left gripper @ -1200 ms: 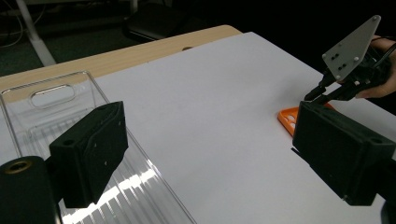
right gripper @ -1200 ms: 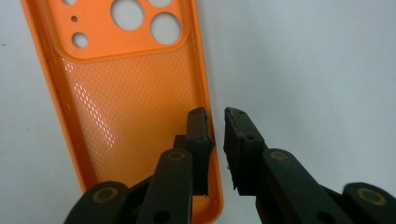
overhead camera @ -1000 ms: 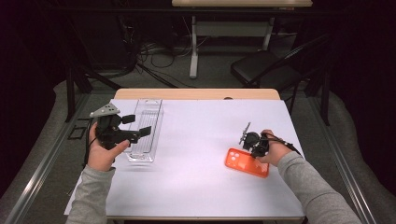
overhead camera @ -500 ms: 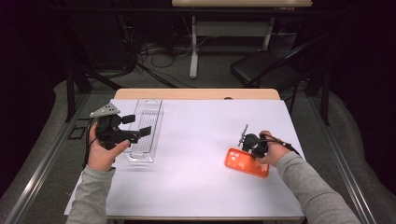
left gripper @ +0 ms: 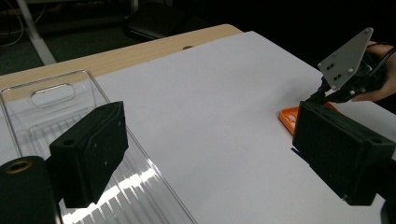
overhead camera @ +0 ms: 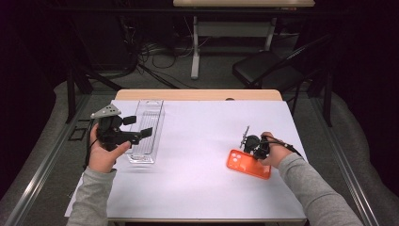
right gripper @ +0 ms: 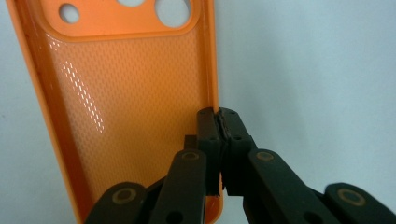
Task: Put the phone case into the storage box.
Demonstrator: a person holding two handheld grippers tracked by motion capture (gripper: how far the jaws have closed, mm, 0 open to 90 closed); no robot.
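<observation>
Evidently the grasp is in hand: the right gripper [right gripper: 218, 116] has its jaws pinched together on the long side rim of the orange phone case [right gripper: 121, 93], which lies inner side up on the white tabletop [overhead camera: 202, 155]. The left gripper [overhead camera: 134, 128] hovers over the clear tray [overhead camera: 151, 113], jaws spread wide and empty. Next, probably, comes a lift toward that tray; the thin rim could slip.
</observation>
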